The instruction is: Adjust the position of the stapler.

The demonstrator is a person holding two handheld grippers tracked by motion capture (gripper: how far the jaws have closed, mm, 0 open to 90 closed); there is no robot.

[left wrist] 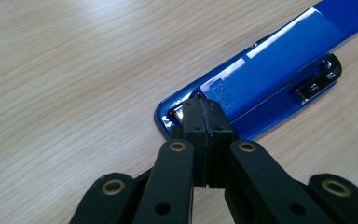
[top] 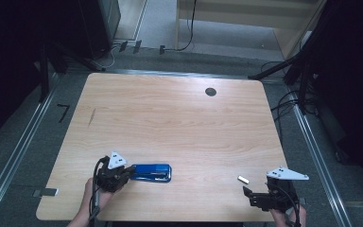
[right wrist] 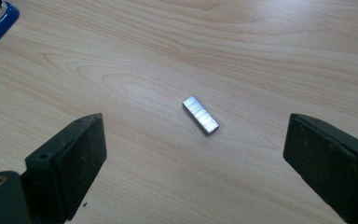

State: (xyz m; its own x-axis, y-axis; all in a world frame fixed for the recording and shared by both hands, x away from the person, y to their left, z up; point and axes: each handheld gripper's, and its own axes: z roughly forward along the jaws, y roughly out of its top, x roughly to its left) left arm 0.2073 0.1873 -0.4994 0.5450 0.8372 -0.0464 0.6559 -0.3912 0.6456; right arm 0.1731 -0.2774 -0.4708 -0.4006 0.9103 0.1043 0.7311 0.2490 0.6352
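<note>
At the near edge of the table point(top: 179, 118), about 5 o'clock in the high view, the right gripper point(top: 246, 191) lies low over the wood with its jaws spread wide apart and nothing between them. In the right gripper view the two black pads stand at the lower left and lower right corners, and a small strip of staples point(right wrist: 201, 115) lies flat on the bare wood ahead of them, roughly midway between the pads but farther out, touching neither. In the high view the same strip point(top: 243, 179) sits just beyond the jaw tips, toward 11 o'clock from the gripper.

At about 7 o'clock, the left gripper point(top: 131, 170) is held by a hand point(top: 97, 198) that comes in from the bottom edge. Its jaws are pressed together, pad against pad, with nothing clamped between them. The joined tips rest at the near end of a blue stapler point(left wrist: 265, 79), touching or almost touching its shiny metal end; which, I cannot tell. The stapler point(top: 153, 172) lies flat on the table, its length running toward 3 o'clock from the left gripper, well apart from the staples.

Farther off, near 1 o'clock, a small dark round cable hole point(top: 211, 91) sits in the tabletop close to the far edge.
</note>
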